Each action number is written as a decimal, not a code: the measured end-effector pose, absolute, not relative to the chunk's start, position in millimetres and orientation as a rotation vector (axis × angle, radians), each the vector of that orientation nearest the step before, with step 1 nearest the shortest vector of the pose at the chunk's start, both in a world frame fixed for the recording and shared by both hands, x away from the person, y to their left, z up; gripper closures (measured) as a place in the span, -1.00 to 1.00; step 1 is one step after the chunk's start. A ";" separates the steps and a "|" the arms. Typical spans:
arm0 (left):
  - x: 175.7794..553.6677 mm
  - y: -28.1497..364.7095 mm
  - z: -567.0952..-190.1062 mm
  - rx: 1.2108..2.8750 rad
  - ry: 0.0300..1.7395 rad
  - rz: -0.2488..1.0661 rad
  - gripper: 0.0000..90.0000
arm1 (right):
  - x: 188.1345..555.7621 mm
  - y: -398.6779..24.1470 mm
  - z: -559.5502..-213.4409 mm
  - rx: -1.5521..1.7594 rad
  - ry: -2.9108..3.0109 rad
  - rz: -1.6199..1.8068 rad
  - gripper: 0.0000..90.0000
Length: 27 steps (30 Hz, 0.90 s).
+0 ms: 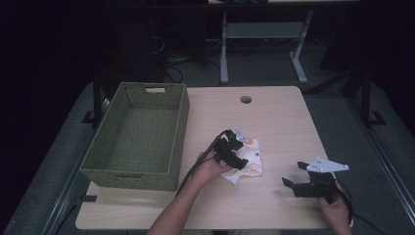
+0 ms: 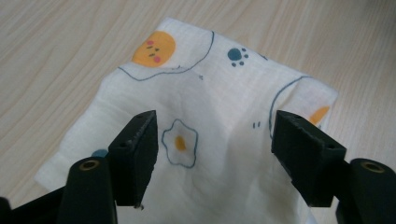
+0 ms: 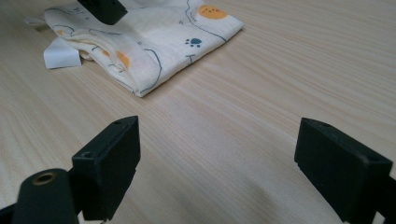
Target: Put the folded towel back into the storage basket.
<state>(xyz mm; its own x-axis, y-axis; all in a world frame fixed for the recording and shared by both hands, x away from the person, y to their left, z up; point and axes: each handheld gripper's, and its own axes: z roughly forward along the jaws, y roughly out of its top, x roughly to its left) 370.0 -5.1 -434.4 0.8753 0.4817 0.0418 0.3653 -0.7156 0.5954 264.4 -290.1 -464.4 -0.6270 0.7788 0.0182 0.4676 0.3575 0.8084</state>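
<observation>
At the table's nine o'clock side stands a green woven basket (image 1: 134, 139), its inside bare. Just right of centre, toward five o'clock of the tabletop (image 1: 274, 122), lies the folded printed cloth (image 1: 250, 159), cream muslin with fried eggs and paw prints. The left gripper (image 1: 234, 152) is down over it, jaws spread with the fabric between them, pads not yet pinching. I judge the cloth light, limp and easily rumpled, not slippery on the wood; it should be pinched at the thick folded edge, all layers at once, or it will unfold when lifted. At four o'clock, well apart from the cloth, the right gripper (image 1: 299, 182) rests low with jaws wide and nothing between them.
</observation>
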 end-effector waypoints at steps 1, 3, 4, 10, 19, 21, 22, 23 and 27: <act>371.0 -6.0 -435.5 2.451 0.611 0.257 -0.24 | 264.5 -290.3 -464.4 1.089 2.256 1.161 -0.69; 373.1 -7.7 -438.6 2.465 0.617 0.258 -0.24 | 264.5 -290.4 -464.4 1.087 2.255 1.162 -0.69; 374.8 -7.9 -440.6 2.470 0.623 0.249 -0.23 | 264.3 -290.4 -464.2 1.089 2.253 1.163 -0.69; 379.8 -9.1 -449.0 2.493 0.649 0.226 -0.08 | 264.3 -290.9 -464.0 1.087 2.252 1.165 -0.69; 381.3 -9.8 -451.8 2.497 0.667 0.212 0.03 | 264.1 -290.8 -463.7 1.088 2.249 1.167 -0.69; 380.3 -10.2 -452.2 2.490 0.672 0.213 0.05 | 263.9 -290.8 -463.5 1.089 2.249 1.168 -0.69; 380.0 -10.0 -452.2 2.490 0.670 0.213 0.07 | 263.9 -290.8 -463.5 1.085 2.250 1.168 -0.69; 379.7 -9.7 -452.4 2.487 0.668 0.214 0.10 | 263.8 -290.8 -463.4 1.084 2.250 1.168 -0.69; 380.2 -7.9 -452.2 2.478 0.680 0.213 0.25 | 263.7 -290.7 -463.3 1.083 2.251 1.169 -0.69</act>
